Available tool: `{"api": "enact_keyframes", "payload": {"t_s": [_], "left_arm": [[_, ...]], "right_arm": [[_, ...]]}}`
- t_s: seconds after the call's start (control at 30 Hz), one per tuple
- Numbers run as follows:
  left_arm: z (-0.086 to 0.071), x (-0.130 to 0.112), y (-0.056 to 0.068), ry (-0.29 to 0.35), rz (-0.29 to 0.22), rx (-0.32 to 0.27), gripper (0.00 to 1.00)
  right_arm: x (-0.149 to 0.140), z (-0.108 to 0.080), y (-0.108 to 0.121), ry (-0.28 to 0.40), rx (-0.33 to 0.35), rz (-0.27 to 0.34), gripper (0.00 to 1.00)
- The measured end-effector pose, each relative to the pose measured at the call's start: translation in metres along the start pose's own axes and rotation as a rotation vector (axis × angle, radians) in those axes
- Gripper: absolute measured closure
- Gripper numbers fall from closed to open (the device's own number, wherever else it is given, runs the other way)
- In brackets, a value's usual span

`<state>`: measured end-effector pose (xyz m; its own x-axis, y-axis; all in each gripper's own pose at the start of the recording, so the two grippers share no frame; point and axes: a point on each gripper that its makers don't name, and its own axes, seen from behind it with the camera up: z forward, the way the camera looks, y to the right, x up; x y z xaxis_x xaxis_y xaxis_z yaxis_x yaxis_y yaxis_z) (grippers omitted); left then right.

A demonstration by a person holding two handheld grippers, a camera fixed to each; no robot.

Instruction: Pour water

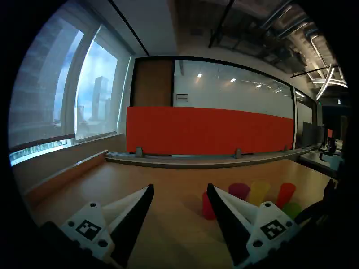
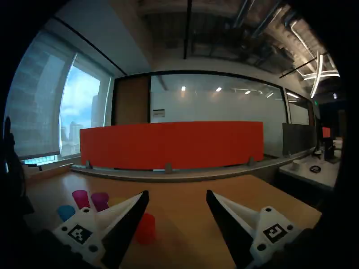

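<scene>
Several coloured plastic cups stand on a wooden table (image 1: 179, 188). In the left gripper view a red cup (image 1: 207, 207) sits just behind the right finger, with a magenta cup (image 1: 238, 190), a yellow cup (image 1: 259, 192), an orange cup (image 1: 286, 193) and a green cup (image 1: 291, 209) farther right. My left gripper (image 1: 179, 193) is open above the table with nothing between its fingers. In the right gripper view the red cup (image 2: 146, 227) stands by the left finger, with a blue cup (image 2: 66, 211), a pink cup (image 2: 81, 198) and a purple cup (image 2: 99, 201) to the left. My right gripper (image 2: 177, 197) is open and holds nothing.
An orange divider panel (image 1: 208, 131) runs along the table's far edge, with a glass wall behind it. Large windows (image 1: 89, 96) lie to the left. Another desk (image 2: 309, 172) with small items stands at the right. A dark shape (image 2: 11, 179) sits at the left edge.
</scene>
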<state>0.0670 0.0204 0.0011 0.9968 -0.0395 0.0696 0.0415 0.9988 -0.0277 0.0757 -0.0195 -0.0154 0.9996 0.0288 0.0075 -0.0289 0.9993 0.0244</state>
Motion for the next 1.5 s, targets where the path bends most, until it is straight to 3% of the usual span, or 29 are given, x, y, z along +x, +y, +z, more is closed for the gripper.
{"api": "enact_keyframes", "payload": {"t_s": [0.3,0.7,1.2,1.5], "left_arm": [[0.0,0.01,0.009,0.059,0.038,0.005,0.13],[0.003,-0.018,0.008,0.063,0.071,0.028,0.13],[0.009,-0.058,-0.013,0.04,0.066,0.046,0.13],[0.009,-0.07,-0.022,0.034,0.044,0.046,0.13]], "right_arm": [[0.007,0.002,0.009,0.002,-0.028,-0.005,0.01],[0.002,-0.003,0.019,-0.021,-0.072,-0.047,0.01],[-0.007,0.0,0.012,-0.044,-0.077,-0.048,0.01],[-0.007,0.001,0.012,-0.045,-0.09,-0.058,0.01]]}}
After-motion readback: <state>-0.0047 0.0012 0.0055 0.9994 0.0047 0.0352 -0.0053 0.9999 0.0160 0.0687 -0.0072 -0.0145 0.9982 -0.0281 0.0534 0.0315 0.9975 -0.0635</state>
